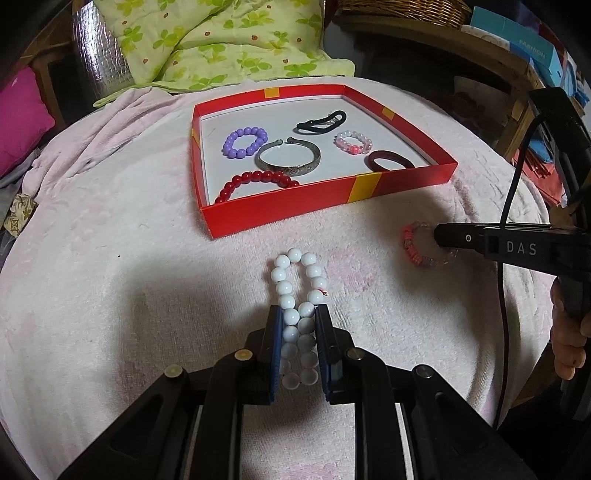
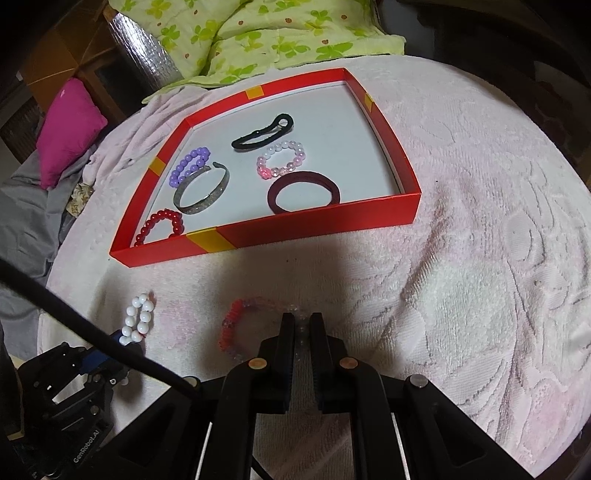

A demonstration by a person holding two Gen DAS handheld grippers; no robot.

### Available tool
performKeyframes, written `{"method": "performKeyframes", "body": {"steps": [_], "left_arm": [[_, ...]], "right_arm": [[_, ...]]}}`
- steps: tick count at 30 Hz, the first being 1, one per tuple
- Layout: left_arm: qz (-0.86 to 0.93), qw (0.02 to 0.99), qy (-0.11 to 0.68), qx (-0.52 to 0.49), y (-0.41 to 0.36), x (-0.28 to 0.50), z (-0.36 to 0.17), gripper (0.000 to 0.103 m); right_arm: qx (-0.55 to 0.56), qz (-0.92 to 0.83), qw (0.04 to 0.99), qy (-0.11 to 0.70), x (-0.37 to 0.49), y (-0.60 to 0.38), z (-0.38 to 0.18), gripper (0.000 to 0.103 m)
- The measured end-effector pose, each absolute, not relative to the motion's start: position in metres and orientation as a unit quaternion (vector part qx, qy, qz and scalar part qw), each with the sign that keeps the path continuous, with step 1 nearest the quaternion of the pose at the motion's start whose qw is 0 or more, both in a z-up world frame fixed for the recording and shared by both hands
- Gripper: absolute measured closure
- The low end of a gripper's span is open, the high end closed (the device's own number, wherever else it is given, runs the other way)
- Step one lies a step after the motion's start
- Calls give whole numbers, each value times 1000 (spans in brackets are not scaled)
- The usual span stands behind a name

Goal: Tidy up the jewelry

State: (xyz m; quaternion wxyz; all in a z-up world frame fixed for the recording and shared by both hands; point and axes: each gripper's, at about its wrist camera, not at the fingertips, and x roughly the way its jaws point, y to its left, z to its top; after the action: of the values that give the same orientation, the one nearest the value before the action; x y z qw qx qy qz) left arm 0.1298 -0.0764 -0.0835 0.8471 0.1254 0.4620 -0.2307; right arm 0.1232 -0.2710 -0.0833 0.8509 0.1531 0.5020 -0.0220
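A pale pink towel (image 2: 480,258) covers the worktop. Behind it lies a green leaf-print quilt (image 1: 221,40) against a silvery foil sheet (image 1: 99,55). A magenta cushion (image 2: 70,125) sits to the left (partly over grey cloth (image 2: 26,206)). A wicker basket (image 1: 402,9) and blue boxes (image 1: 524,44) stand at the far right.

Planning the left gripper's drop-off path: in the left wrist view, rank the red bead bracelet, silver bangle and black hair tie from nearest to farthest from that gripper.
From the left gripper:
1. Red bead bracelet, against the tray's near wall, left side.
2. Silver bangle, mid-tray.
3. Black hair tie, toward the tray's far wall, right of centre.
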Motion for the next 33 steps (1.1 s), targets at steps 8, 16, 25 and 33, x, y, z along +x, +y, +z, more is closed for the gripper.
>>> {"method": "performKeyframes", "body": {"steps": [8,16,25,33], "left_arm": [[-231,845,466,126,-77,131,-85,84],[-235,837,481,114,-75,136,-86,81],[-230,834,495,83,-57,141,-92,57],[-250,825,501,69,-49,140,-91,42]], "right_arm": [[129,-22,857,498,124,-266,-82,94],[131,-23,856,500,125,-266,-83,94],[136,-22,857,497,124,-267,-84,93],[138,-23,857,495,123,-267,-84,92]]}}
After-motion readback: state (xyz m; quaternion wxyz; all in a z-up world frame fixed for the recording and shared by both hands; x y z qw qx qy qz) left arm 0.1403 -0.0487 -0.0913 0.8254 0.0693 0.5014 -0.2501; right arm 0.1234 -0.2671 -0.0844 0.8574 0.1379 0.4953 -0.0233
